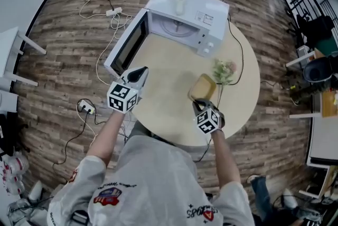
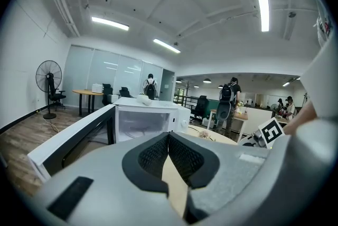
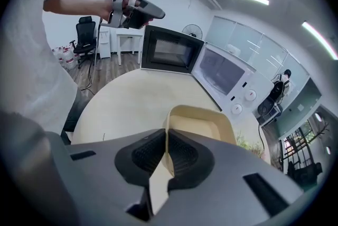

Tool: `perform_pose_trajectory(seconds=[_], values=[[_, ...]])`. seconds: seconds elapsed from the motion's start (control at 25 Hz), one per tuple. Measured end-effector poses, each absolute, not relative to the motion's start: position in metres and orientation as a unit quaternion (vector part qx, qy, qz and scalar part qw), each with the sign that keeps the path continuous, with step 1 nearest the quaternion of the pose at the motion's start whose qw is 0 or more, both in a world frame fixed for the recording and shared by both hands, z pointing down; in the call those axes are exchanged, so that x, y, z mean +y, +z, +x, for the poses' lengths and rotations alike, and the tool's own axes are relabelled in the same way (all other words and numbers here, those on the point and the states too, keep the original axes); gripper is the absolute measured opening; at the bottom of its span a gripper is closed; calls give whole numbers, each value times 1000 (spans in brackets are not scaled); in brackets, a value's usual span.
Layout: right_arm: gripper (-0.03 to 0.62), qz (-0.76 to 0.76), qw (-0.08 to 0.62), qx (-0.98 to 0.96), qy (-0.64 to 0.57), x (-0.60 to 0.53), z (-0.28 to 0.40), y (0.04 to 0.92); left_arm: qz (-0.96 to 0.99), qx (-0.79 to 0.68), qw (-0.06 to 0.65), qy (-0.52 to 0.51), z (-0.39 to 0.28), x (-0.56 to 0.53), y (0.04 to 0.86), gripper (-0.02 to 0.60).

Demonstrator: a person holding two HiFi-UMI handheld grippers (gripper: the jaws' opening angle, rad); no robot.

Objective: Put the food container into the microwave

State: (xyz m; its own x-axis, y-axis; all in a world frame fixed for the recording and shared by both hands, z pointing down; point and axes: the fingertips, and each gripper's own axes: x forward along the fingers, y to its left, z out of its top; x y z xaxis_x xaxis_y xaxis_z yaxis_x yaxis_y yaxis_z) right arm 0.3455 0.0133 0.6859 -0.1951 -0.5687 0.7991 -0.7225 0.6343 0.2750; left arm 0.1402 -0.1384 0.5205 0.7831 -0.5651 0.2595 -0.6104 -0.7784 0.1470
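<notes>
The right gripper [image 3: 166, 138] sits nearest the person, out in front of the microwave [image 1: 185, 21] and toward its knob end; its jaws are clamped on the near rim of the food container [image 1: 203, 87], with the thin beige wall pinched between the black pads; the open, empty container juts forward from that grip, pointing toward the microwave but well short of it, outside the cavity and over the round table [image 1: 169, 74]. Whether its far end clears the tabletop cannot be told.

The left gripper [image 2: 169, 140] is held out just in front of the free edge of the microwave's door [image 1: 127, 43]; its jaws are together with nothing between them, the pads meeting at their tips; it points roughly level, toward the open front.

Just beside the container, on the side away from the door, a small bunch of flowers [image 1: 224, 71] lies on the table, near the microwave's knob corner.

The microwave stands at the far side of the table; its door is swung wide toward the person's left; the white cavity is open and a glass turntable [image 1: 177, 27] shows inside; a pale cup [image 1: 180, 4] stands on its top; two knobs [image 1: 209, 49] sit on its front panel.

Beyond the door, a power strip [image 1: 113, 10] and loose cables lie on the wood floor.
</notes>
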Motion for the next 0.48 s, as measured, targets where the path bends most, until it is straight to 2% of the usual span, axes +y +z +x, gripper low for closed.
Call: perform_pose_trajectory(seconds=[0.48], values=[[21, 392, 462, -795, 34, -64, 316, 646, 933, -322, 127, 97, 141, -169, 527, 5]])
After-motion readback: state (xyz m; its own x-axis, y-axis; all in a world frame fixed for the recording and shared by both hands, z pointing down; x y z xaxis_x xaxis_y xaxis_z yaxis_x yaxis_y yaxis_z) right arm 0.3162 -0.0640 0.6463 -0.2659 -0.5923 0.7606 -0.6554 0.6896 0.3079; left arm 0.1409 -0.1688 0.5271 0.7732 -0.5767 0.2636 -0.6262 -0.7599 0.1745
